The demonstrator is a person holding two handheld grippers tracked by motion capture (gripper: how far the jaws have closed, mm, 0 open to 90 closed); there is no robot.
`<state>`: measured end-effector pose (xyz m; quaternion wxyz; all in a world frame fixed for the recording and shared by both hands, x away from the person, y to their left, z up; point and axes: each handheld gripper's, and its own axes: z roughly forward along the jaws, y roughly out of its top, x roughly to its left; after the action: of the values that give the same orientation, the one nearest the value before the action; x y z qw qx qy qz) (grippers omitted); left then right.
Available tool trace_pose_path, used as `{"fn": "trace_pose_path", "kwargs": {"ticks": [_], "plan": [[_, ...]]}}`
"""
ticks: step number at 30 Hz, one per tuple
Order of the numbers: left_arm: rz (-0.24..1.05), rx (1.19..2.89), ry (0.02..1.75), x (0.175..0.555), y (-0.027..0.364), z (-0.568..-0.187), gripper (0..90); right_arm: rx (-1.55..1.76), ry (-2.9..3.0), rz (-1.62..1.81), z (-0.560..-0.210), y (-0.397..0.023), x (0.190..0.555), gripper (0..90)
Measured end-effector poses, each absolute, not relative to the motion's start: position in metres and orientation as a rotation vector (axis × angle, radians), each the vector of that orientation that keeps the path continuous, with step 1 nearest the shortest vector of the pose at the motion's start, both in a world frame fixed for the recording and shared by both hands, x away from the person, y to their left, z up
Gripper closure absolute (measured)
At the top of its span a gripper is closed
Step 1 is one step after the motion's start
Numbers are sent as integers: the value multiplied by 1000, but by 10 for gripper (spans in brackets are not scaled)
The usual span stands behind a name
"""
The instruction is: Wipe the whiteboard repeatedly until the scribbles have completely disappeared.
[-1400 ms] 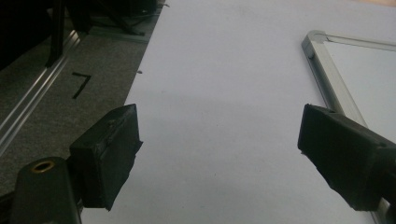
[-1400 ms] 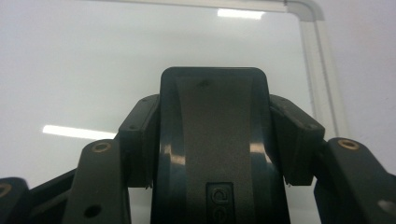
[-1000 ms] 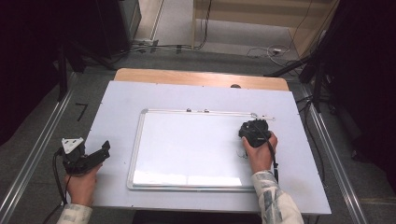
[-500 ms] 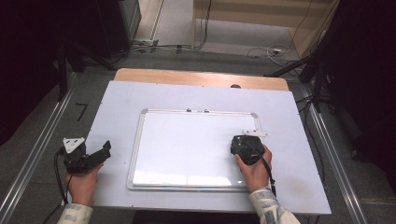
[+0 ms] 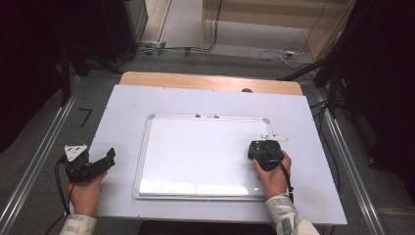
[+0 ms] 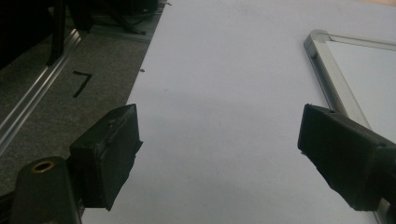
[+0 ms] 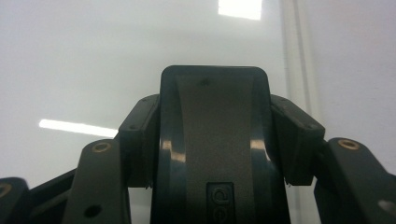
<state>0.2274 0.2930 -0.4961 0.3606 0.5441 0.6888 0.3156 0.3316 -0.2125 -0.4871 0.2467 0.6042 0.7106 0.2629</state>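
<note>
Eraser: one, black with a grey middle band, pinched between the jaws of the right claw, whose pads press on its two long sides in the right gripper view. It is pressed face down on the whiteboard, near the board's right edge and about midway between its far and near edges. In the high view the person's right hand wraps the claw from the near side, so the eraser itself is hidden there.

One whiteboard lies flat in the middle of the surface, silver-framed, its long sides running parallel to the surface's near edge. I see no marks on its white face, just two bright light reflections in the right gripper view. Two small dark clips sit on its far frame rail.

Two claws are in use. The left claw rests at the surface's left edge, near the near-left corner, held by the left hand, well apart from the board's left rail. Its jaws stand spread wide with nothing between them; in the left gripper view bare surface shows between the two pads, and the board's far-left corner lies beyond.
</note>
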Motion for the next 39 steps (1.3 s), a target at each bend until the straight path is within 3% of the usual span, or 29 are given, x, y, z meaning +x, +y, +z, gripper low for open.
{"fn": "trace_pose_path", "kwargs": {"ticks": [8,18,29,39], "plan": [[817,1407,1774,228,292,-496,135,1666,1903,703,-487,-221,332,394],[815,1412,1768,230,290,-496,135,1564,2015,739,-489,-204,295,394],[814,1410,1771,229,291,-496,135,1669,1934,734,-487,-233,308,393],[818,1417,1768,230,289,-496,135,1599,1986,720,-488,-209,298,394]]}}
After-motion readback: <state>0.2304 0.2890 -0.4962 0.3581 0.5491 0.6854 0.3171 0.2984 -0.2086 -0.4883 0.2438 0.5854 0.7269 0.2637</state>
